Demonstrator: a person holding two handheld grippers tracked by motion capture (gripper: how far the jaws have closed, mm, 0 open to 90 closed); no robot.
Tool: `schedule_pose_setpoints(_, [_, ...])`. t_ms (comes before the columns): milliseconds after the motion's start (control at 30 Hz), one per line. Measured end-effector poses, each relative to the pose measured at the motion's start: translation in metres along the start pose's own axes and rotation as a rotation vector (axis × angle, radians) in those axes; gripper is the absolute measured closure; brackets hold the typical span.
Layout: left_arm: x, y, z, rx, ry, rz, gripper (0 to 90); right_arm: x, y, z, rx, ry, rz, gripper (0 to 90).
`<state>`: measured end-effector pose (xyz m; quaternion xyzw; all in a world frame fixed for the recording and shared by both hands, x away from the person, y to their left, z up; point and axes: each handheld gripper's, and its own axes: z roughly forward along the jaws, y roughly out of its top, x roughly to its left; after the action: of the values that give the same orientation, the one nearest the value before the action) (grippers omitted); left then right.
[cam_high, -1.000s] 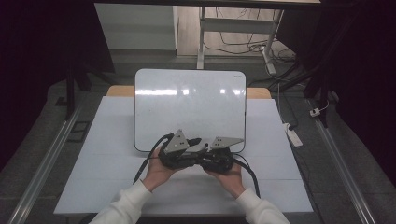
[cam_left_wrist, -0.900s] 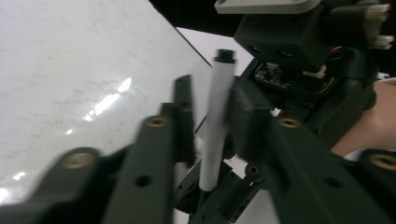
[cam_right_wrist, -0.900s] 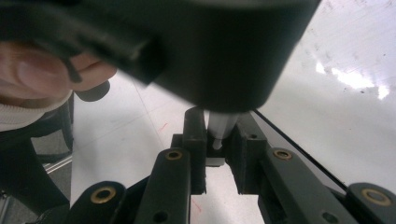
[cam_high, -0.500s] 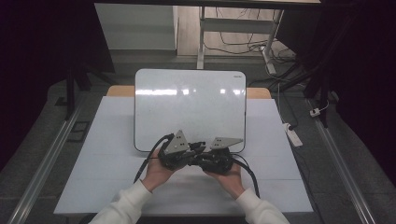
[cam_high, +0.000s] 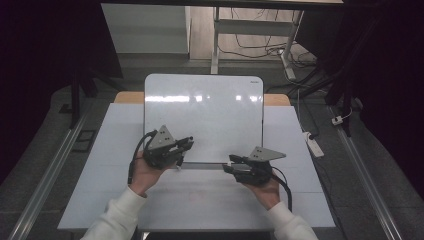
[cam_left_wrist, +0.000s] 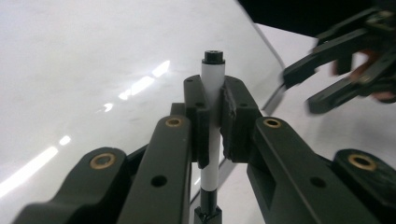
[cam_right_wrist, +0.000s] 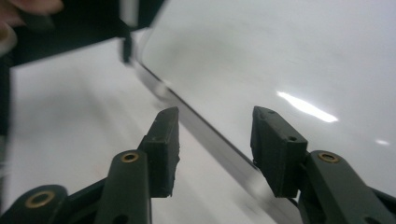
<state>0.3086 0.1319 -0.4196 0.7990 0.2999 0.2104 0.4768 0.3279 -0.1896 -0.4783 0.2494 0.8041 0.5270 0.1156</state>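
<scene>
A white marker (cam_left_wrist: 212, 74) with black ends stands upright between the pads of my left gripper (cam_left_wrist: 212, 95), which is shut on it. In the high view the left gripper (cam_high: 186, 143) is over the near left corner of the whiteboard (cam_high: 202, 115). My right gripper (cam_high: 232, 163) is at the board's near edge, further right. Its jaws (cam_right_wrist: 215, 135) have just been opening and nothing is between them. From the left gripper view the right gripper (cam_left_wrist: 322, 79) shows blurred, off the board's edge. The whiteboard (cam_right_wrist: 303, 56) surface is blank.
The whiteboard lies on a white table (cam_high: 100, 200), reaching past its far edge. A white power strip (cam_high: 312, 142) lies on the floor to the right. Metal rails run along both sides, and desk legs with cables stand beyond.
The two grippers were together at the middle of the board's near edge. They have drawn apart, the left one leftward with the marker and the right one rightward.
</scene>
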Motion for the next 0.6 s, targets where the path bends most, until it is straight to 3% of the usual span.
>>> schedule_pose_setpoints(100, [0.011, -0.003, -0.008, 0.006, 0.033, -0.024, 81.0, -0.012, -0.010, -0.016, 0.014, -0.066, -0.006, 49.8])
schedule_pose_setpoints(367, [0.036, -0.009, -0.019, 0.034, 0.091, -0.096, 81.0, -0.033, -0.035, -0.061, 0.002, -0.173, 0.049, 49.6])
schedule_pose_setpoints(600, [0.054, -0.010, -0.009, 0.123, 0.141, -0.127, 80.9, -0.041, -0.047, -0.087, -0.004, -0.241, 0.073, 49.6])
